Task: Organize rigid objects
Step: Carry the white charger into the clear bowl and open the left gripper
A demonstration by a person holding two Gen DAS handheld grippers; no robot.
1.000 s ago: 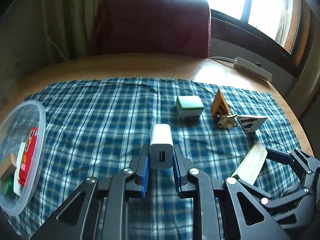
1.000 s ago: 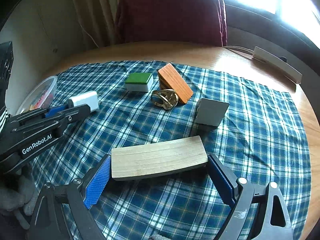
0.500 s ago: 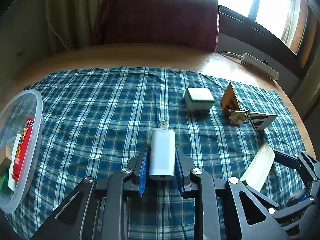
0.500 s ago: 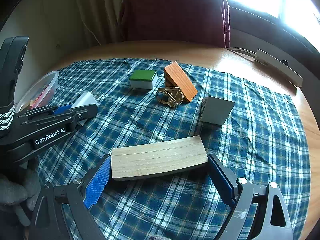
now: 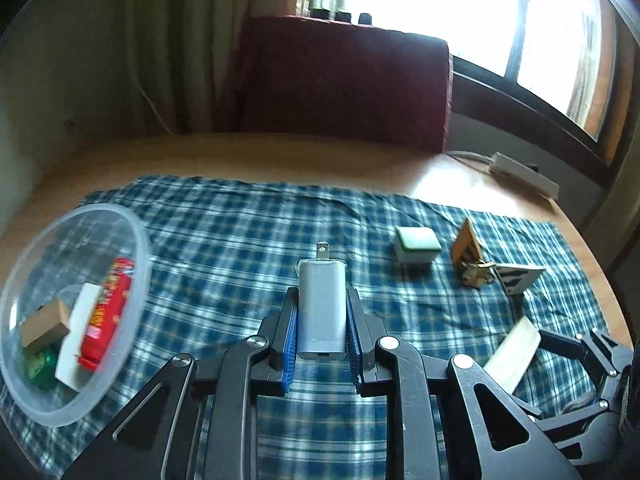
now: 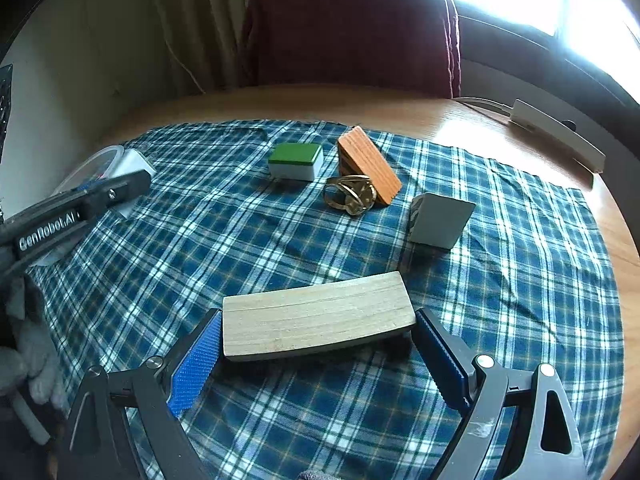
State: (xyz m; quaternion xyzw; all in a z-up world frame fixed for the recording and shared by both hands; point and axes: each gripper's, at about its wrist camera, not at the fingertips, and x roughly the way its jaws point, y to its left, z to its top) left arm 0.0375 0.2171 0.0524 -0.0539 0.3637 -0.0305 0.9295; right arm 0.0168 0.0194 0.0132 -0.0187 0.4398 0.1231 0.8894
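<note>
- Charger [image 5: 322, 307], a white plug-in block with smooth plastic sides, sits at the centre of the left wrist view, clamped by its two long flat faces between the blue pads of the left gripper [image 5: 322, 332]; its metal prong [image 5: 322, 250] points away from the camera
- It looks light and stiff, so it should not deform, but the glossy shell could slip; taking it across the broad faces near the middle, as it is taken here, seems the safest hold, and the prong is best left untouched
- Clear plastic bowl [image 5: 76, 308] lies at the left of that view on the checked cloth [image 5: 224, 240] and already holds a red packet [image 5: 106, 316], a small brown block [image 5: 44, 326] and something green; it is likely the place for the charger
- Wooden slat [image 6: 316, 316] lies low in the centre of the right wrist view, and the right gripper [image 6: 316, 340] has its jaws spread wide, pads at each short end; I cannot tell whether they press on it
- The slat looks rigid, light and slightly curved, with a rough grain that should grip well; held end to end it may pivot
- Green-topped block [image 6: 296, 160], orange wedge [image 6: 368, 164], brass ring [image 6: 352, 194] and grey wedge [image 6: 440, 220] wait on the cloth in the upper middle of the right wrist view
</note>
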